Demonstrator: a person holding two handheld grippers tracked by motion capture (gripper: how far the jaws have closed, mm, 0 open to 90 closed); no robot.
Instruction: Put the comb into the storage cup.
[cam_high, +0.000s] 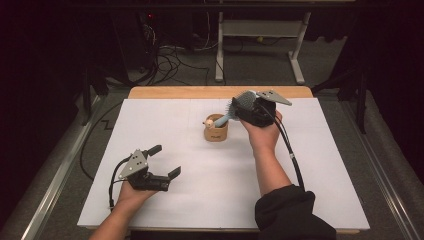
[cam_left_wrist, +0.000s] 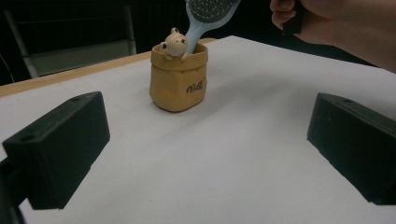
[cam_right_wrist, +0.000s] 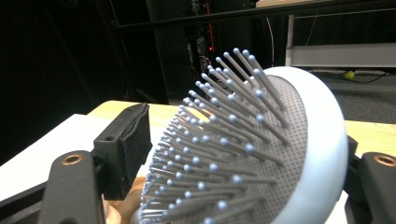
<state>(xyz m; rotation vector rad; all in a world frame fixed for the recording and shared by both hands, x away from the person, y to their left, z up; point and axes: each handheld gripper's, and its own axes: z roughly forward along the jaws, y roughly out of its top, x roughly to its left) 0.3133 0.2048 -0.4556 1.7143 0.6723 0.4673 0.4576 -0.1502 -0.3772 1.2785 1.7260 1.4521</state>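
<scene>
Right gripper view looks along the right tool (cam_right_wrist: 233, 163), whose two black jaws stand on either side of the head of a pale blue plastic hairbrush (cam_right_wrist: 299, 154) with a grey cushion and ball-tipped bristles; the left jaw stands apart from the bristle tips with a gap showing, and the right jaw lies against the smooth back of the head, so the tool reads as parted around the brush, not clamped on it. Outward from there, the high view shows the right tool (cam_high: 250, 107) raised just right of a small tan paper-bag-shaped cup (cam_high: 216, 131) with a little bear figure on its rim, and the brush (cam_high: 239, 103) leans with its handle down inside that cup, which stands near the middle of the white tabletop (cam_high: 310, 175). The left tool (cam_high: 167, 161) rests near the tabletop's near left part, well apart from the cup, its jaws wide apart with nothing between them, as the left gripper view confirms with the cup (cam_left_wrist: 178, 79) ahead. Judging by this, the step is leaving the brush standing in the cup: the right tool should draw straight back and up without dragging the bristles, since a snag could tip the light cup over.
</scene>
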